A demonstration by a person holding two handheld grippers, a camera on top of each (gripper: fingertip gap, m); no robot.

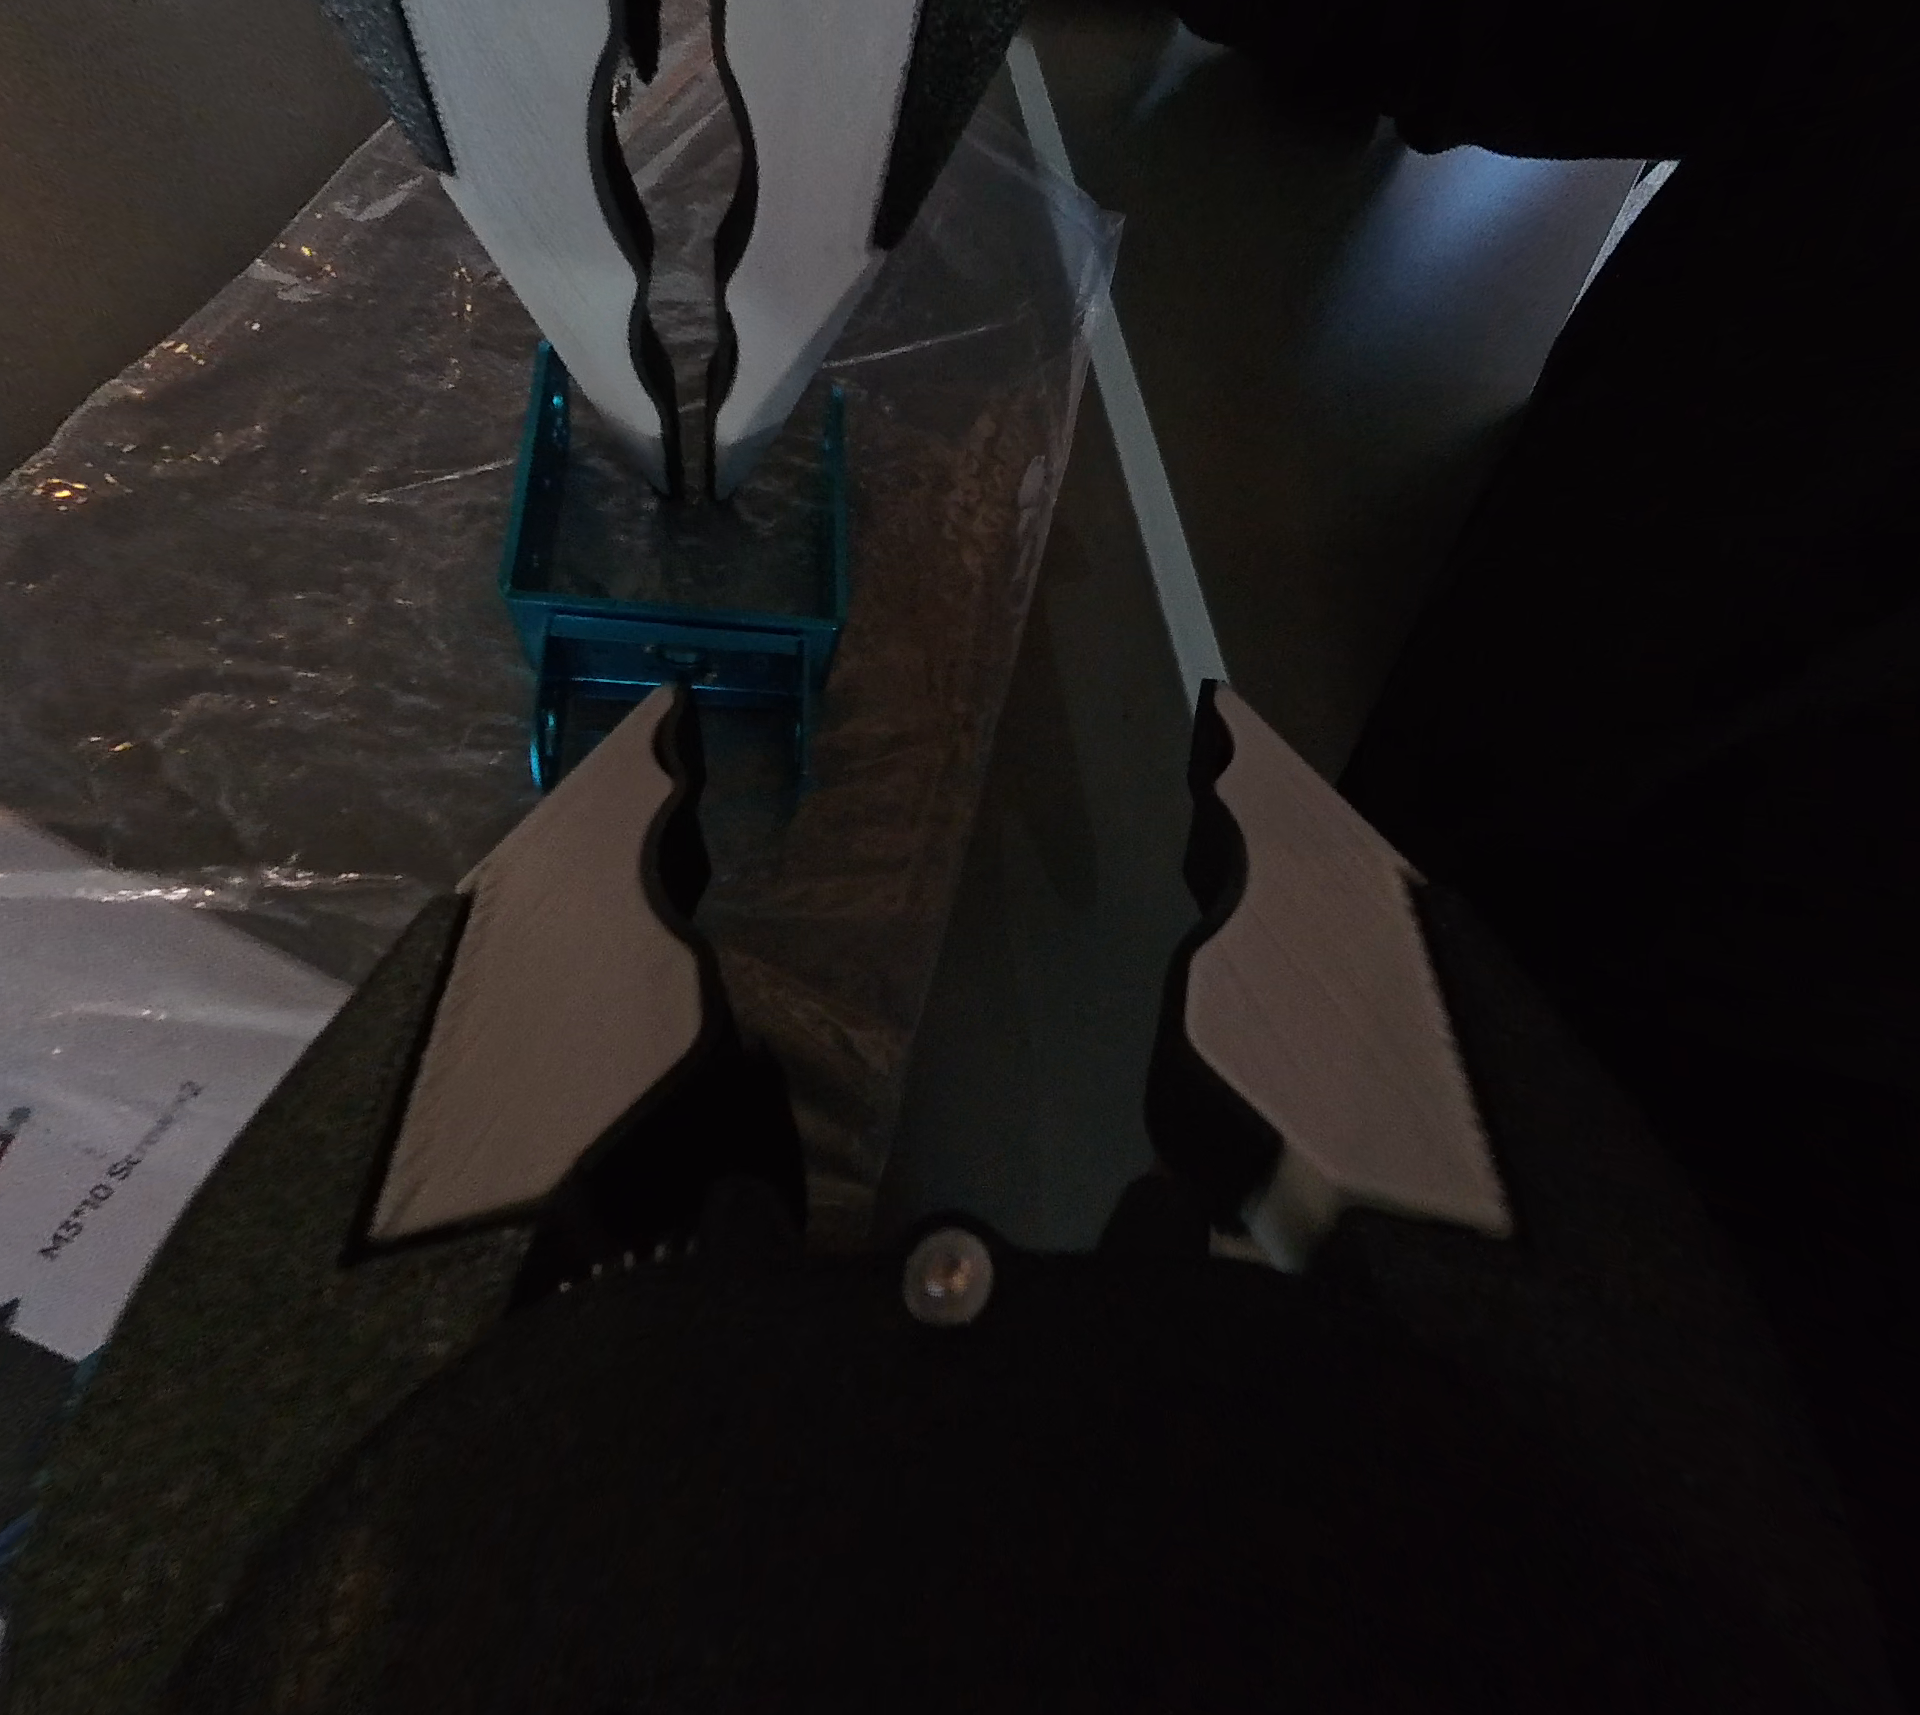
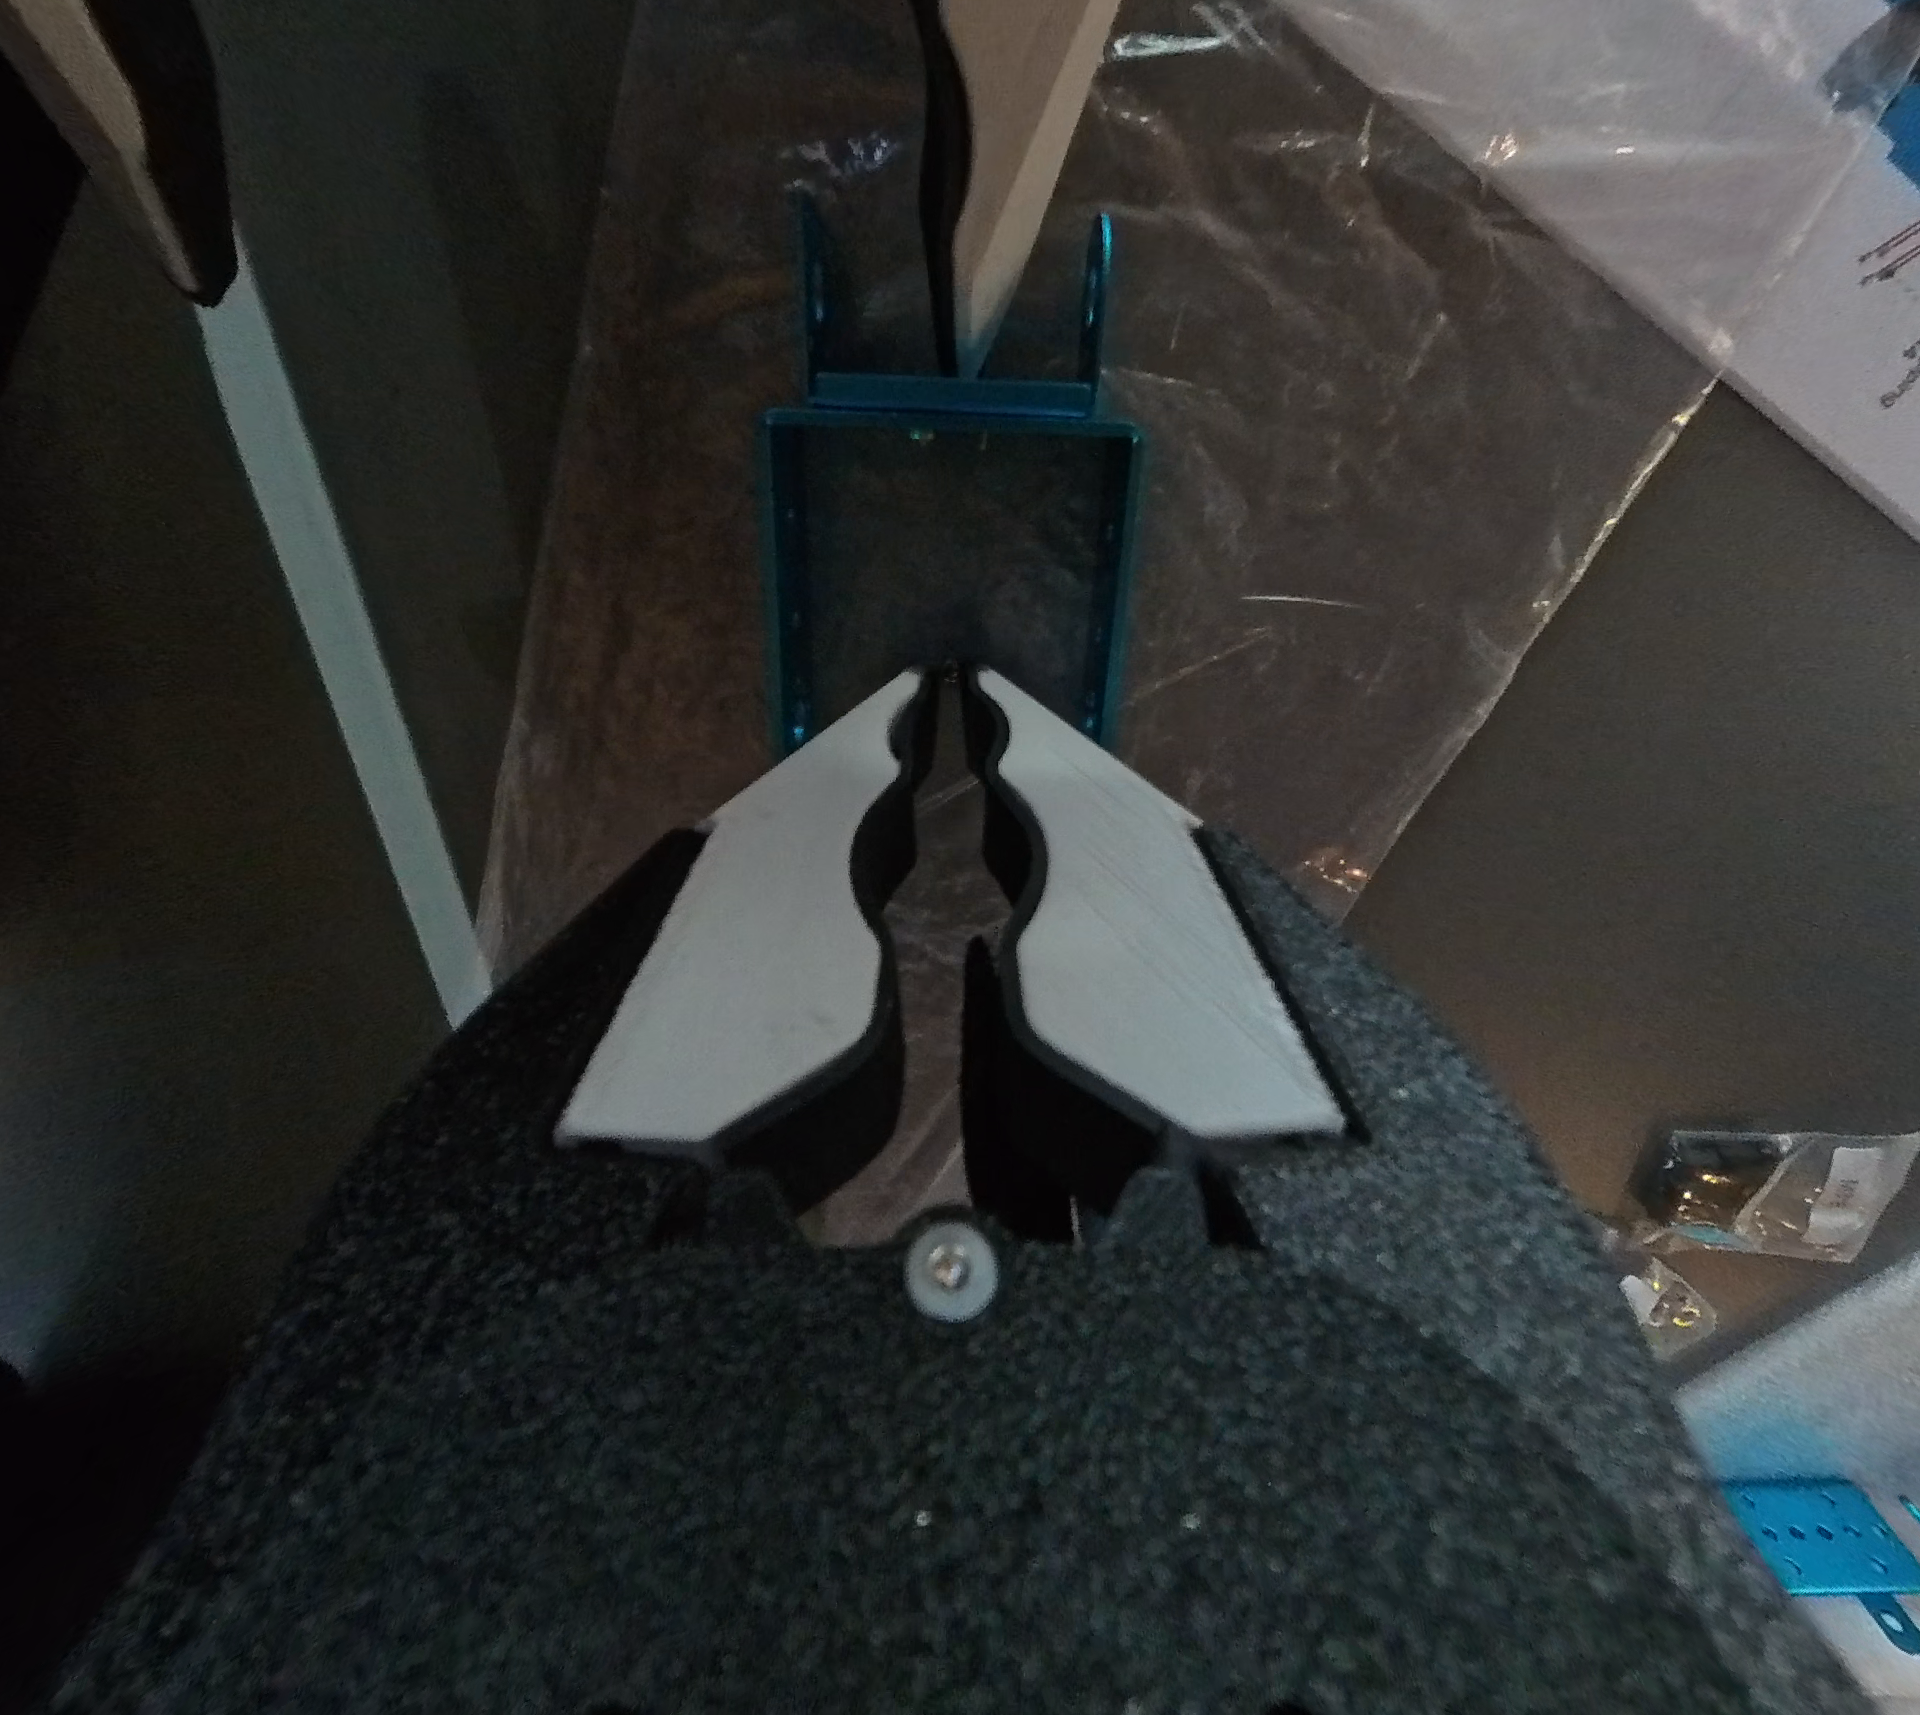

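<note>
Two blue metal U-brackets stand joined back to back on a clear plastic bag [image 1: 260,574]. The large bracket [image 1: 520,522] opens toward my right gripper, the small bracket [image 1: 675,642] toward my left. My left gripper [image 1: 940,694] is open wide; one fingertip [image 1: 670,715] reaches into the small bracket at its base plate, the other hangs free beside it. My right gripper [image 2: 948,673] has its jaws almost closed, with its tips inside the large bracket [image 2: 1117,574]. I cannot see anything between them. It also shows in the left wrist view [image 1: 691,496]. The small bracket [image 2: 956,392] lies beyond.
A white printed sheet [image 1: 104,1094] lies at the left, also seen in the right wrist view [image 2: 1558,55]. Small bags of parts [image 2: 1766,1187] and a blue perforated plate [image 2: 1818,1561] lie at the lower right. A white strip [image 1: 1143,470] runs beside the bag. The table is dark brown.
</note>
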